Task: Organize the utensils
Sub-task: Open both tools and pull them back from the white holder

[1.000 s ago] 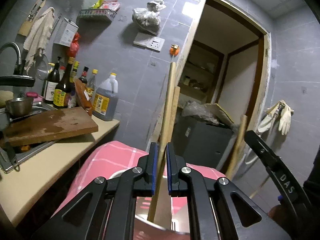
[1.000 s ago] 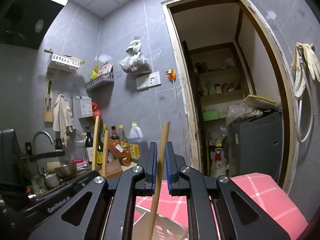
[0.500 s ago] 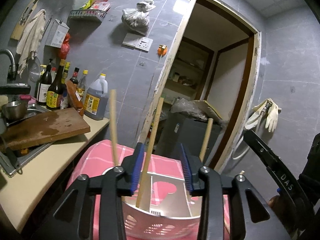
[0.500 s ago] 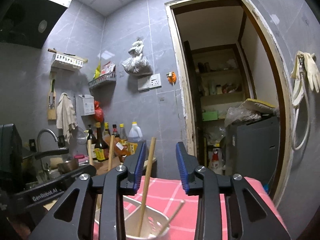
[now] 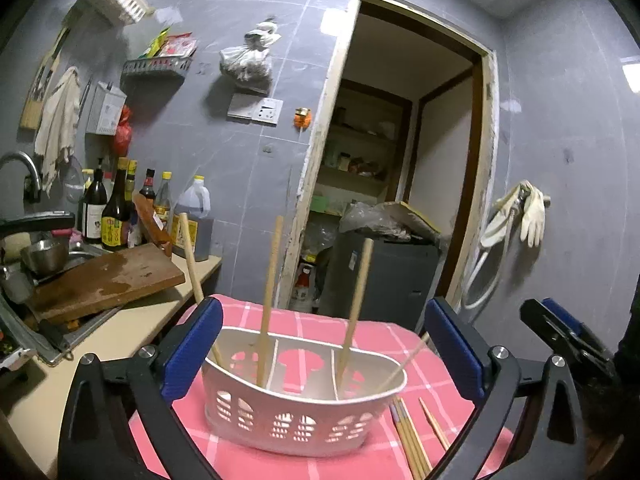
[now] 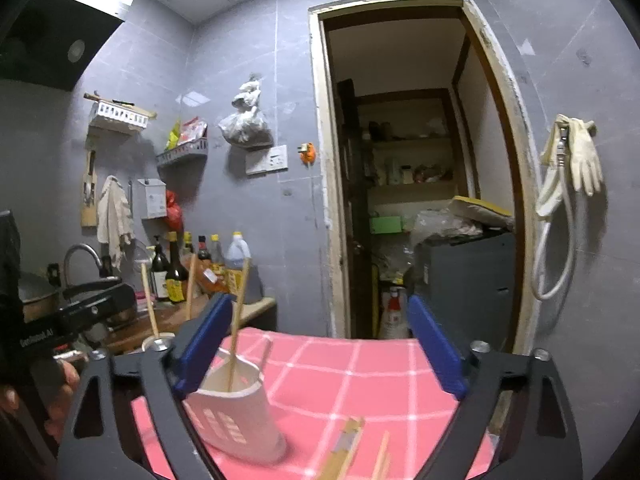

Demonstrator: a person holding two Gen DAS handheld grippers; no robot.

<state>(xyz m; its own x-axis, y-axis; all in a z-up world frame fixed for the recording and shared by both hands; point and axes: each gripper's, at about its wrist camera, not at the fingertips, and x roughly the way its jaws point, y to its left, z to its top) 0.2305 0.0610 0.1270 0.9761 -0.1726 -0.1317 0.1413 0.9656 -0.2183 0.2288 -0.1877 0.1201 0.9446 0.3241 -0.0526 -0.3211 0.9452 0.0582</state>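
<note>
both my left gripper [image 5: 320, 356] and right gripper [image 6: 316, 344] gape, holding nothing. 3 chopsticks [image 5: 269, 300] stand in the white holder [image 5: 296, 424]; loose chopsticks [image 5: 408, 436] lie by the pink cloth's [image 5: 404, 336] near edge, light, stiff, slippery; i'd pinch mid-shaft.

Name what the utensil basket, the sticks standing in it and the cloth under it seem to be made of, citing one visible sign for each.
Basket: likely moulded plastic, matte off-white, with smooth thin walls and regular cut-out slots.
Sticks: probably bamboo or wood, unvarnished, with an even pale tan colour and straight round shafts.
Cloth: seems woven fabric, pink with white checks; it drapes over the table edge. Coated vinyl cannot be ruled out.
</note>
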